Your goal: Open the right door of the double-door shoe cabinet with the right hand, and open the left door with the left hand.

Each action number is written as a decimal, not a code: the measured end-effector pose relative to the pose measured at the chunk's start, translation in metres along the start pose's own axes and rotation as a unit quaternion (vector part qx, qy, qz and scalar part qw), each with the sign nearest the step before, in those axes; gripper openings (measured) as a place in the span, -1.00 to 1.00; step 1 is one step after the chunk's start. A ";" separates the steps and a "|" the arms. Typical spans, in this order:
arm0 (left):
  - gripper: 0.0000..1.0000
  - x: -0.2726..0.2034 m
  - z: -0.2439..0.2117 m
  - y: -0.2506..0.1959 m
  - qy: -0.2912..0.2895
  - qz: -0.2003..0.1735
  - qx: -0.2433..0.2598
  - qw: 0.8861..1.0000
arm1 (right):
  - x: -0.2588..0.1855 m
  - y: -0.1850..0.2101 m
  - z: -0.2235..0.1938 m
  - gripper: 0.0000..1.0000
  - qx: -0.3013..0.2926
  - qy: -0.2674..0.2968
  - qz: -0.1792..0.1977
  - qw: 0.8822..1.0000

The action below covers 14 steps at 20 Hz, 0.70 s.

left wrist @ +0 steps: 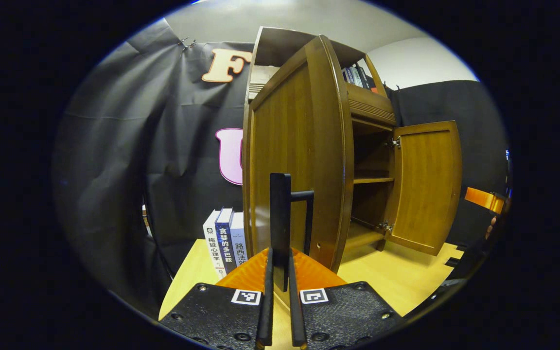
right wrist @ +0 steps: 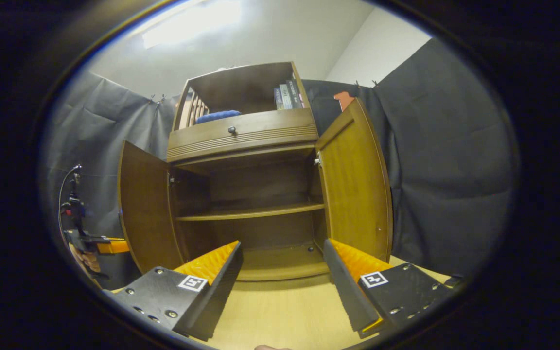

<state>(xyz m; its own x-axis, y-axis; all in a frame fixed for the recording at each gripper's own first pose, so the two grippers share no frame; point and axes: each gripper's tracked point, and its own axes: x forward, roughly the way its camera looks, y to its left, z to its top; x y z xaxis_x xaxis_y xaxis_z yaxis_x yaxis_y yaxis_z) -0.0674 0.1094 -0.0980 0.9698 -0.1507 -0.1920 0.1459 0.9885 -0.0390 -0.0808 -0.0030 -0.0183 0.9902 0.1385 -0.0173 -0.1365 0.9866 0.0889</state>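
**Desk:** Where is the shoe cabinet point(right wrist: 255, 194) in the frame?

**Photographer:** Straight ahead of the right gripper point(right wrist: 282, 272), standing on a pale wooden table point(right wrist: 280, 311). Both doors are swung out. In the right gripper view the right door point(right wrist: 355, 184) hangs open just beyond that gripper's right-hand finger, and the left door point(right wrist: 146, 209) stands open past its left-hand finger. Between them lie the bare inner shelf point(right wrist: 251, 212) and the cabinet floor.

**Desk:** And the grippers?

**Photographer:** The right gripper's fingers are spread wide, holding nothing, with the cabinet opening framed in the gap. The left gripper point(left wrist: 281, 272) has its fingers drawn close together on the dark bar handle point(left wrist: 287, 214) of the left door, which rises directly in front of it. In the left gripper view that door fills the middle ground, edge-on, with the right door further off to the gripper's right.

**Desk:** Anything around it?

**Photographer:** A drawer with a small knob point(right wrist: 232, 130) sits above the doors. The open top shelf carries books point(right wrist: 287, 96) and something blue point(right wrist: 217, 116). More books point(left wrist: 224, 240) stand upright on the table just left of the left gripper, beside the cabinet. The other gripper and the hand holding it show far left in the right gripper view.
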 end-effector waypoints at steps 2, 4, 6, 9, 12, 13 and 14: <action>-0.70 -0.003 0.003 0.017 -0.006 0.021 0.002 1.000 | 0.000 0.001 -0.001 0.97 -0.001 0.003 0.003 1.000; -0.69 -0.004 0.004 0.039 -0.009 0.053 0.009 0.998 | 0.000 0.001 0.000 0.97 -0.003 0.004 0.005 1.000; -0.68 -0.008 0.004 0.058 -0.016 0.073 0.013 0.997 | 0.000 0.002 -0.001 0.96 -0.002 0.005 0.008 1.000; -0.85 -0.010 0.001 0.056 -0.015 0.054 0.020 0.998 | -0.002 0.002 -0.003 0.97 -0.002 0.010 0.009 1.000; -0.92 -0.018 0.005 0.056 -0.032 0.043 0.034 0.998 | -0.002 0.001 -0.003 0.97 0.001 0.016 0.006 1.000; -0.77 -0.022 0.004 0.056 -0.035 0.041 0.031 0.998 | -0.004 0.002 -0.003 0.97 0.004 0.017 0.001 1.000; -0.77 -0.025 0.004 0.057 -0.037 0.045 0.023 0.998 | -0.005 0.001 -0.003 0.97 0.006 0.016 -0.003 1.000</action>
<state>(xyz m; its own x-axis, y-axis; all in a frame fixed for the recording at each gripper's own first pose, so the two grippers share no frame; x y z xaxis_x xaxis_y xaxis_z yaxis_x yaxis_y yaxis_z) -0.0824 0.1696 -0.0919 0.9908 -0.0626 -0.1198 0.0655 0.9976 0.0205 -0.0861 -0.0019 -0.0213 0.9896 0.1349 -0.0507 -0.1294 0.9866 0.0998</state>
